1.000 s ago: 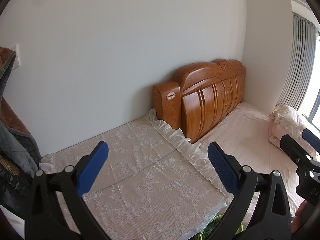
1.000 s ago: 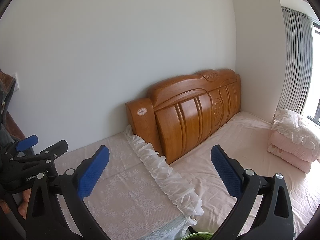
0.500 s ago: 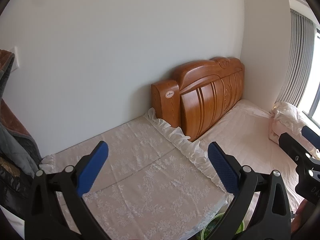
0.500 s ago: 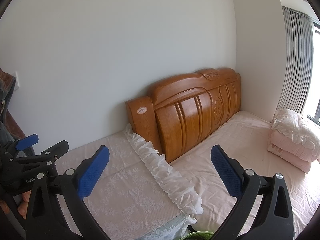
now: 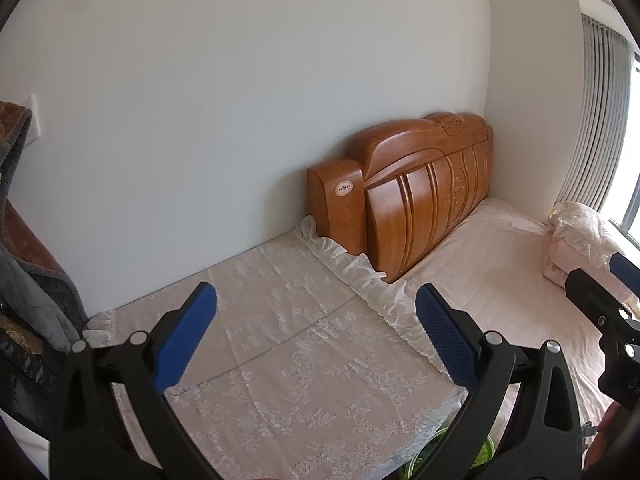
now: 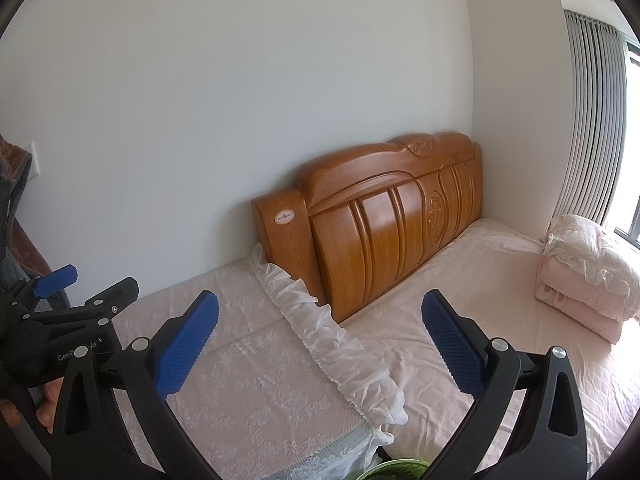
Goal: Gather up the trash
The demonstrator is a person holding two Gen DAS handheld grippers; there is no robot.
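No trash shows on the surfaces in either view. My left gripper (image 5: pixel 316 336) is open and empty, held above a nightstand covered with a white lace cloth (image 5: pixel 304 360). My right gripper (image 6: pixel 320 344) is open and empty, held above the gap between that lace cloth (image 6: pixel 248 384) and the bed (image 6: pixel 460 304). A green bin rim (image 5: pixel 436 452) shows at the bottom edge between cloth and bed; it also shows in the right wrist view (image 6: pixel 396 470). Each gripper appears at the edge of the other's view.
A carved wooden headboard (image 5: pixel 424 196) stands against the white wall. The bed has a pink sheet (image 5: pixel 496 264) and folded pink bedding (image 6: pixel 588 280) at the right. Dark clothing (image 5: pixel 24 272) hangs at the left. Grey curtains (image 6: pixel 596 120) cover a window at the right.
Both views have shifted slightly downward and nearer; more of the lace cloth and green bin rim shows. Both grippers stay open.
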